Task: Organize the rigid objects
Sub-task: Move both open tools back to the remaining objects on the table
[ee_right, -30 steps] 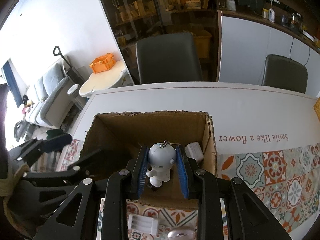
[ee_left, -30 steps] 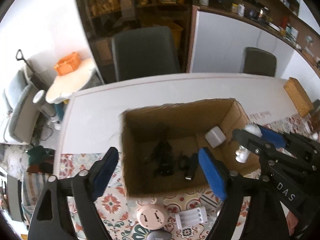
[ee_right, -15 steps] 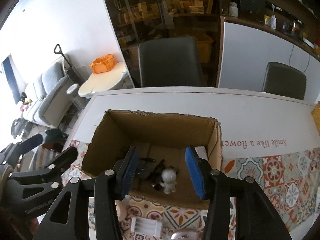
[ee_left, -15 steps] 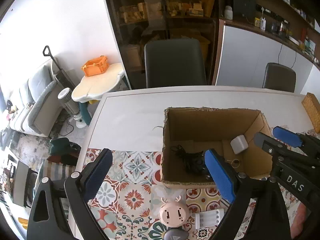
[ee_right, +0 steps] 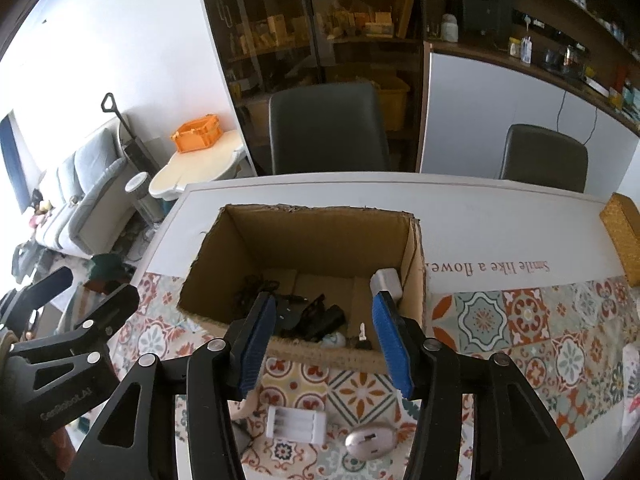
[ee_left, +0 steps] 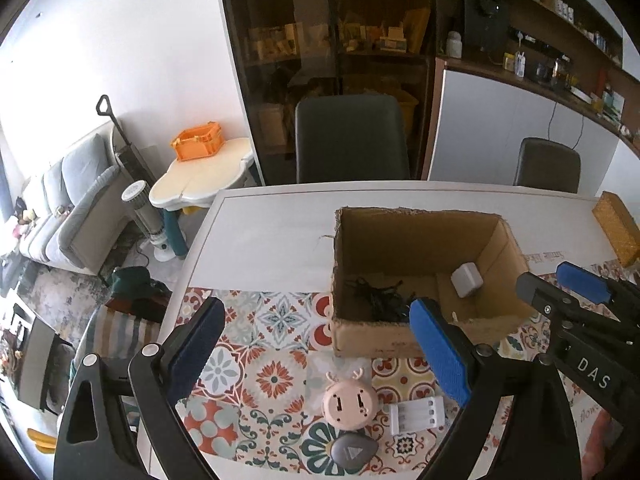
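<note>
An open cardboard box (ee_left: 416,240) (ee_right: 312,232) stands on the table. Inside lie black cables (ee_left: 376,300), black items (ee_right: 316,316), a white adapter (ee_left: 466,279) (ee_right: 386,282) and a small white figure (ee_right: 334,339) near the front wall. My left gripper (ee_left: 316,344) is open and empty, in front of the box and to its left. My right gripper (ee_right: 324,340) is open and empty, just in front of the box. On the tablecloth lie a pink round device (ee_left: 350,402), a white battery holder (ee_left: 416,414) (ee_right: 298,424) and a grey mouse (ee_left: 354,450) (ee_right: 370,440).
A woven yellow box (ee_left: 618,228) (ee_right: 624,236) lies at the table's far right. Two dark chairs (ee_left: 352,136) (ee_right: 544,156) stand behind the table. A sofa and a small side table with an orange crate (ee_left: 196,144) stand left.
My right gripper opened and released the white figure into the box, then drew back. My left gripper pulled back and to the left, away from the box.
</note>
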